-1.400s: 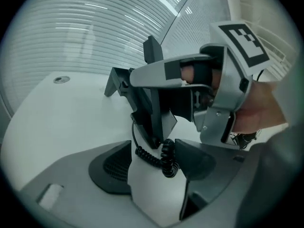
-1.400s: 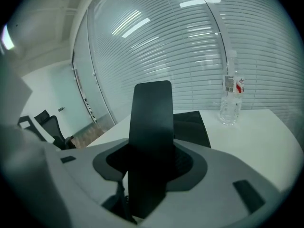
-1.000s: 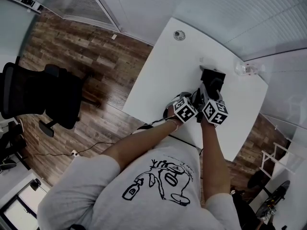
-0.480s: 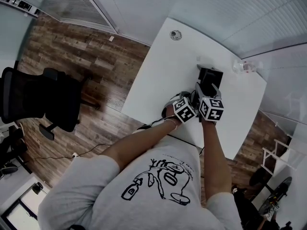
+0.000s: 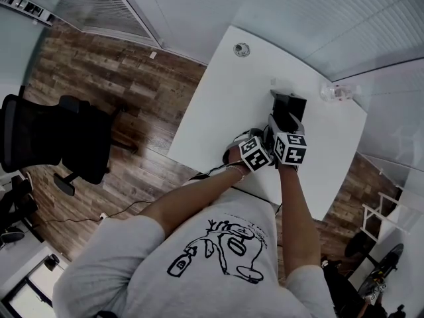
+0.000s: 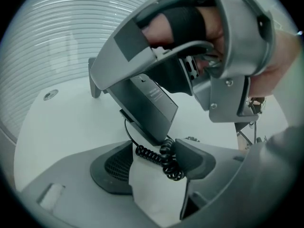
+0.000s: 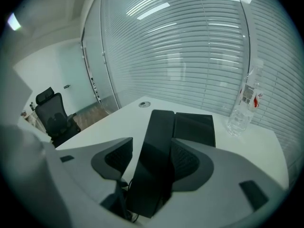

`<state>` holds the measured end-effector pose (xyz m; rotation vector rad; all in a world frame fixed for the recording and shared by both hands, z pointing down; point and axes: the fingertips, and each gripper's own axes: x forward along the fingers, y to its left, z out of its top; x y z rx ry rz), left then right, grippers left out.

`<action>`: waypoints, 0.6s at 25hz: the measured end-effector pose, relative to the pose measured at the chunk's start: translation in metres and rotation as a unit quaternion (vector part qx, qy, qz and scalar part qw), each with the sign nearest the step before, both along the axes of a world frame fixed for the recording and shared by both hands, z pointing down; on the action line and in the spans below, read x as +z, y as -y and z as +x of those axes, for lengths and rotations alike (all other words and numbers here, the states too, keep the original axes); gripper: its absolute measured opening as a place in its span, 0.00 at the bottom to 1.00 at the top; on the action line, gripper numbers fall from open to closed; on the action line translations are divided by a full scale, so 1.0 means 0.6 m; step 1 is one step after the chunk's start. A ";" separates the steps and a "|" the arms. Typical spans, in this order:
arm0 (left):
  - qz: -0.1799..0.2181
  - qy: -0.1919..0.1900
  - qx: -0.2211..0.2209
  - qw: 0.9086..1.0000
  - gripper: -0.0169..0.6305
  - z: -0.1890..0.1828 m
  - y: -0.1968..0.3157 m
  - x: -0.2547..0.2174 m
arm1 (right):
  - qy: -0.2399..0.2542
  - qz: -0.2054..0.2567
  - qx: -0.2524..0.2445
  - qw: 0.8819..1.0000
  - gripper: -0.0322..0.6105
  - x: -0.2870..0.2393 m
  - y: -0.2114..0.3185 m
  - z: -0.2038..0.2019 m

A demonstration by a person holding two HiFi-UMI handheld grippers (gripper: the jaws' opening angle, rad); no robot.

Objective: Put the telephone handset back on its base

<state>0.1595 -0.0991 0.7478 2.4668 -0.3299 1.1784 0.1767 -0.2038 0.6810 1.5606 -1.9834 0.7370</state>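
two jaws of right hand-held gripper (image 7: pixel 152 148) just opening (now apart), handset (image 7: pixel 159 125) between them, resting on base (image 7: pixel 195 127)

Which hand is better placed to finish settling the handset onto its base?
Right. The right tongs, which have just been opening, straddle the handset at the base; the left tongs sit beside the coiled cord.
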 end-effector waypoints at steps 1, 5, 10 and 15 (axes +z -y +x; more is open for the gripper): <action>0.000 0.001 0.001 1.000 0.46 0.000 -0.001 0.001 | 0.001 0.000 0.001 1.000 0.39 0.000 0.000 0.001; 0.008 0.001 0.010 1.000 0.46 -0.003 0.000 0.001 | 0.006 0.011 0.012 1.000 0.39 -0.009 -0.002 0.008; 0.007 -0.012 0.021 1.000 0.46 -0.024 -0.012 -0.016 | 0.024 0.039 0.032 0.998 0.38 -0.051 -0.028 0.035; -0.036 -0.072 0.006 0.997 0.45 -0.054 -0.031 -0.075 | 0.040 0.072 0.051 0.995 0.35 -0.110 -0.070 0.081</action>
